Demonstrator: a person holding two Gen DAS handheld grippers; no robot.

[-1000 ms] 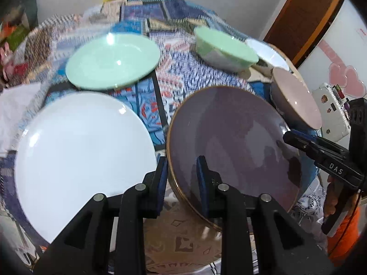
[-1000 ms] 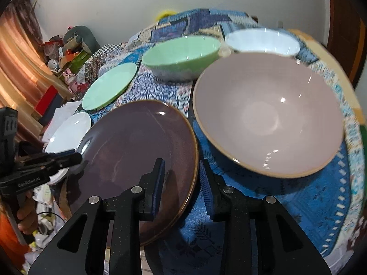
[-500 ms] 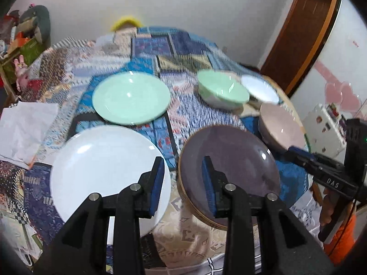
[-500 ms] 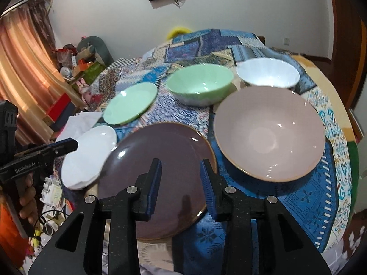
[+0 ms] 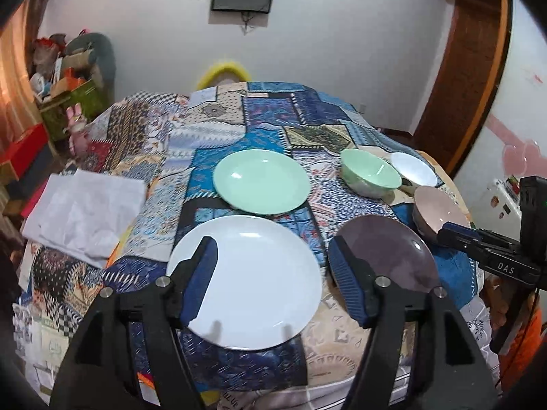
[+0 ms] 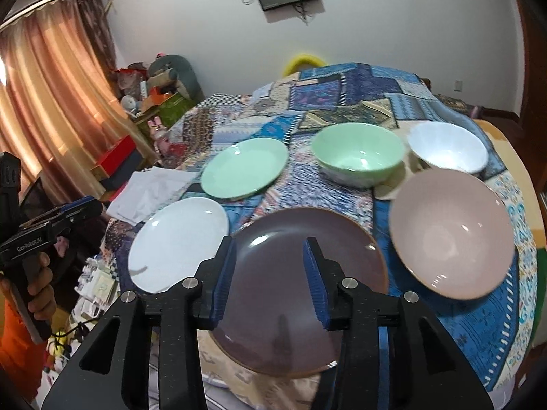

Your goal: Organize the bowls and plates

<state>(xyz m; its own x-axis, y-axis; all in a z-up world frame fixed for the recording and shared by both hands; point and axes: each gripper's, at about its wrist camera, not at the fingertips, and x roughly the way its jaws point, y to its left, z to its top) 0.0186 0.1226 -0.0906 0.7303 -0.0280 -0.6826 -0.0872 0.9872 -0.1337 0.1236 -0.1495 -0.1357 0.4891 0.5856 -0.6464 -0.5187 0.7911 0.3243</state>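
Hovering above the surface's [image 5: 218, 157] near edge, both grippers have their jaws spread and empty: the left gripper [image 5: 271, 275] over the white plate [image 5: 253, 273], the right gripper [image 6: 270, 273] over the brown plate [image 6: 294, 266]. Farther in lie a green plate [image 6: 244, 172], green bowl [image 6: 357, 157], white bowl [image 6: 448, 148] and pink bowl [image 6: 451, 232].

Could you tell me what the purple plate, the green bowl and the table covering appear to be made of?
Purple plate: probably glazed ceramic; glossy, with sharp highlights, gripper reflections and a tan rim. Green bowl: smooth and shiny, likely glazed ceramic or opal glass; the look leaves it open. Table covering: printed patchwork fabric, matte, draping softly over the edges.
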